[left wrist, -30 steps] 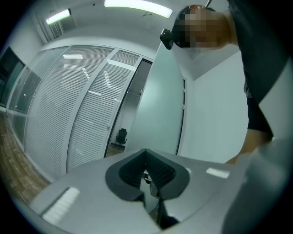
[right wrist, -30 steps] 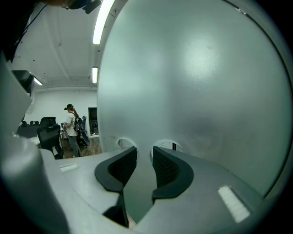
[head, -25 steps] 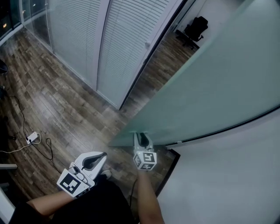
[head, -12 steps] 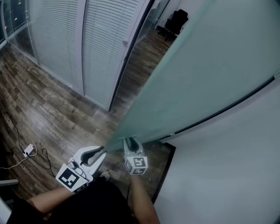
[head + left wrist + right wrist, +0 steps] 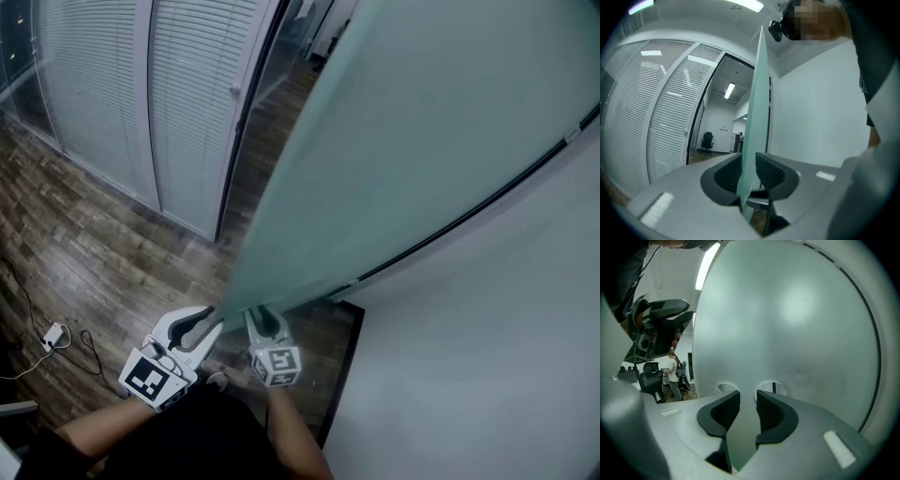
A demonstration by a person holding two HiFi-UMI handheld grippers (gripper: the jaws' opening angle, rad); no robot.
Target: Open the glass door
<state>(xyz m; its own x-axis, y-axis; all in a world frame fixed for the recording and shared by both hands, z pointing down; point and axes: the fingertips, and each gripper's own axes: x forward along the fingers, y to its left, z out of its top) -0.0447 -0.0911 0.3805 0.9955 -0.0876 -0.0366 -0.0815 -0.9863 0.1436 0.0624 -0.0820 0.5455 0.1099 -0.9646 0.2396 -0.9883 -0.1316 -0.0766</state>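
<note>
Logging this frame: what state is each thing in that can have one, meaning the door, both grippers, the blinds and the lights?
glass door: partly swung open, away from its frame.
left gripper: shut on the door's free edge.
right gripper: jaws apart, nothing between them, pointing at the door's frosted face.
blinds: slats closed.
ceiling light: on.

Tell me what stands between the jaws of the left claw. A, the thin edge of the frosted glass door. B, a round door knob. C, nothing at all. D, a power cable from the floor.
A: in the left gripper view, the thin edge of the glass door runs down through the gap of the left claw, one jaw on each side of the pane.
</note>
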